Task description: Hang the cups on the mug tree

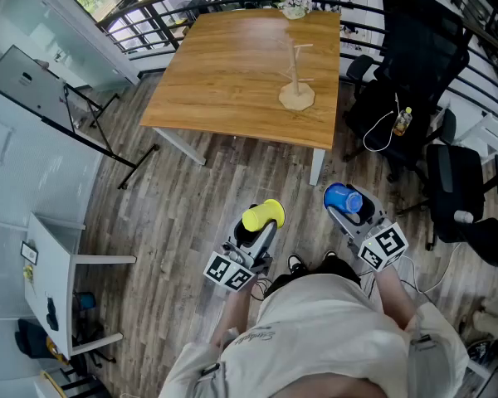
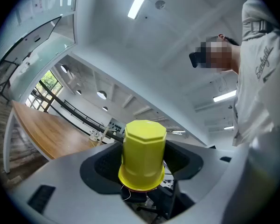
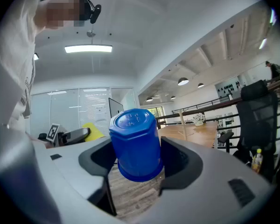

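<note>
- Wood-plank flooring lies under the person, who stands well short of the wooden table (image 1: 232, 73). Black office chairs (image 1: 415, 65) crowd the table's right side.
- The mug tree (image 1: 297, 77) stands upright on the far right part of the tabletop, its pegs bare; no cup hangs on it yet.
- The left gripper (image 1: 257, 230) has its jaws spread wide and clamped on a yellow cup (image 2: 143, 153), with a pad on each side of the cup's wall.
- The right gripper (image 1: 349, 210) grips a blue cup (image 3: 134, 143) the same way, jaws wide and pressed on its sides.
- Each cup's long axis runs along its jaws, with the closed eight-sided base pointing away from the gripper. Neither handle can be seen.
- The deciding relation: the tree lies far ahead, between the two grippers. It shows just left of the yellow cup in the left gripper view and just right of the blue cup in the right gripper view.
- Neither gripper looks clearly nearer. Judging by this, the person must first close in on the table, then turn a cup so its handle meets a peg.
</note>
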### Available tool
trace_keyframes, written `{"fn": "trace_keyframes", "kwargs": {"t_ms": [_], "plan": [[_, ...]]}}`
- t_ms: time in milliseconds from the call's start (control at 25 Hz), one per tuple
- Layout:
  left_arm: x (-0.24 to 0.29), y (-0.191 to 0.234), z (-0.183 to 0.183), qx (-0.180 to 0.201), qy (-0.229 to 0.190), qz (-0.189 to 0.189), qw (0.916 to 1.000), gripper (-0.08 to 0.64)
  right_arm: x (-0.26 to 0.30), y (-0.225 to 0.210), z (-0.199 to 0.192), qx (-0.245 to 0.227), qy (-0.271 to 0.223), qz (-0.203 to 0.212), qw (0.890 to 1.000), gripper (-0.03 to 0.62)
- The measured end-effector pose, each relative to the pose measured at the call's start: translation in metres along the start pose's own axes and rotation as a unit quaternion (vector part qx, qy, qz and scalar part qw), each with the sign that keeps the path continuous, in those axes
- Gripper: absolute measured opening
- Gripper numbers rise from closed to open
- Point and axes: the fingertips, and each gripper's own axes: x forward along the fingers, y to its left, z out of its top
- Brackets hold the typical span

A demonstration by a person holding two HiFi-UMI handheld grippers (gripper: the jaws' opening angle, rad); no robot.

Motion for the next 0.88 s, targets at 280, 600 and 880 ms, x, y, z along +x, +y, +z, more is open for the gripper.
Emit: {"fn": "trace_keyframes", "kwargs": {"t_ms": [280,600,880], "plan": [[-0.008,0.015,0.007,-0.008,-0.005,-0.007,0.9999,0.285,0.017,0.019,-0.003,-0.011,0.001,0.005,1.0,0.281],[-0.012,0.024,0.023,-0.006,-0.013,-0.026,0.9996,0.285,0.024,0.014,0.011,0.004,-0.024,-0.035,0.999,0.284],[-0.009,0.037,0.018,-0.022,-0.008,-0.033,0.9992,0.285,0.021,0.01,-0.002,0.003,-0.003,-0.056,0.998,0.284]]}}
